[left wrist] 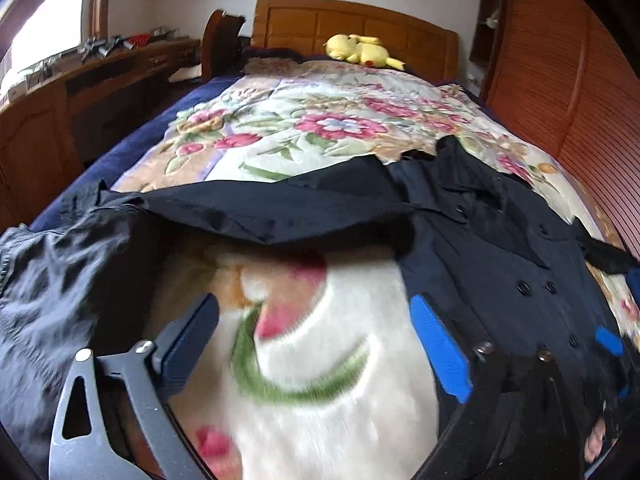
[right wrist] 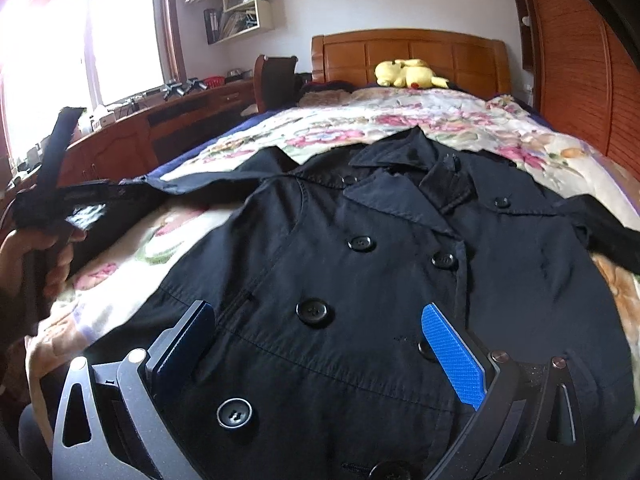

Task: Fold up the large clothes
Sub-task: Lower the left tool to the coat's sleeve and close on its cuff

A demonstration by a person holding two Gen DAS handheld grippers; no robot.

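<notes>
Right tongs (right wrist: 316, 356) gape over the coat front, pads clear of the cloth; left tongs (left wrist: 316, 348) likewise stand wide above bare floral blanket (left wrist: 320, 128), nothing between them; black coat (right wrist: 360, 248) lies buttoned-side up across the bed's near edge, sleeve stretched leftward; yellow plush toy (right wrist: 408, 74) rests by the headboard (right wrist: 408, 50).

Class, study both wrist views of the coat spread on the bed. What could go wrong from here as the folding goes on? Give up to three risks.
1. The left gripper is open over bare blanket, with the sleeve beyond it: it might pinch blanket along with cloth.
2. The right gripper hangs open over the coat front: its fingers could snag a button.
3. The sleeve lies crumpled, so a fold may set creases.
</notes>
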